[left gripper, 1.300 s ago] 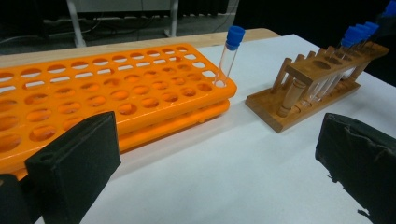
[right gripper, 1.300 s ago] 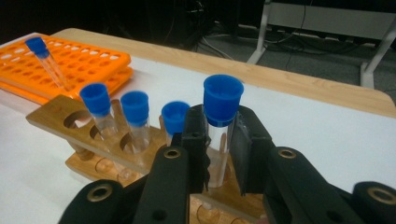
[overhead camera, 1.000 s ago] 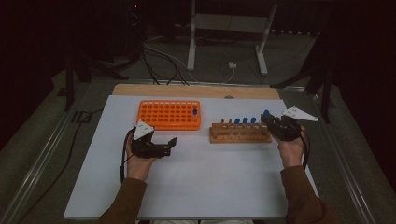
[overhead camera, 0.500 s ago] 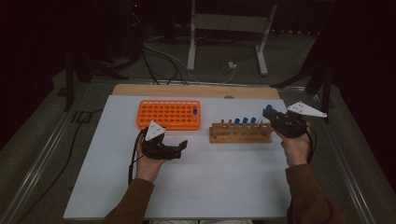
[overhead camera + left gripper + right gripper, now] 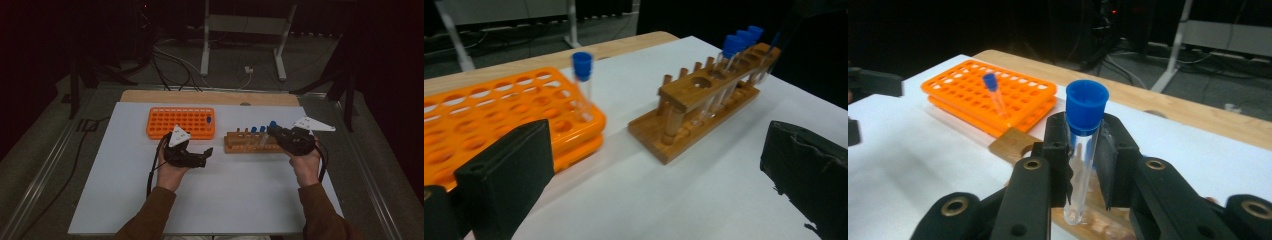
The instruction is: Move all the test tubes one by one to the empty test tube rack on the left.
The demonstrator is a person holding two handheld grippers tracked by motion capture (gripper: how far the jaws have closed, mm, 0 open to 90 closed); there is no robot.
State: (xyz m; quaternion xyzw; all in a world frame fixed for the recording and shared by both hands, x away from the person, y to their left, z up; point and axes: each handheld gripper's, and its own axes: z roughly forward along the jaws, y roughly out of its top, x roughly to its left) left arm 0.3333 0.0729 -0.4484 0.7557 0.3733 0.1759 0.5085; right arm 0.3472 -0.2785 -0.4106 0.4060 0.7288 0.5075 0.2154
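Blue-capped and clear-walled, a test tube [image 5: 1083,150] stands upright between the pads of the right gripper [image 5: 1084,165], whose jaws press on it from both sides; its rounded bottom hangs just above the wooden rack [image 5: 1013,145] rather than down in a hole. From above, the right gripper [image 5: 280,136] sits at the right end of that wooden rack [image 5: 250,145], the tube's blue cap [image 5: 273,124] showing at its tip, with the person's right hand [image 5: 305,162] behind it. Two more capped tubes [image 5: 257,130] stand in the wooden rack [image 5: 709,105] near that end, and in the left gripper view their caps [image 5: 739,40] line up along its far part. An orange rack [image 5: 181,122] lies to the left of the wooden one, apart from it, on the white table sheet [image 5: 225,200]; a single blue-capped tube [image 5: 583,82] stands upright in a hole near its right edge. The left gripper [image 5: 197,157] is held low over the sheet in front of the orange rack, pointing toward the wooden one, its jaws wide apart with nothing between them, as its own camera shows plainly [image 5: 664,170]. The left hand [image 5: 172,172] grips it from behind.
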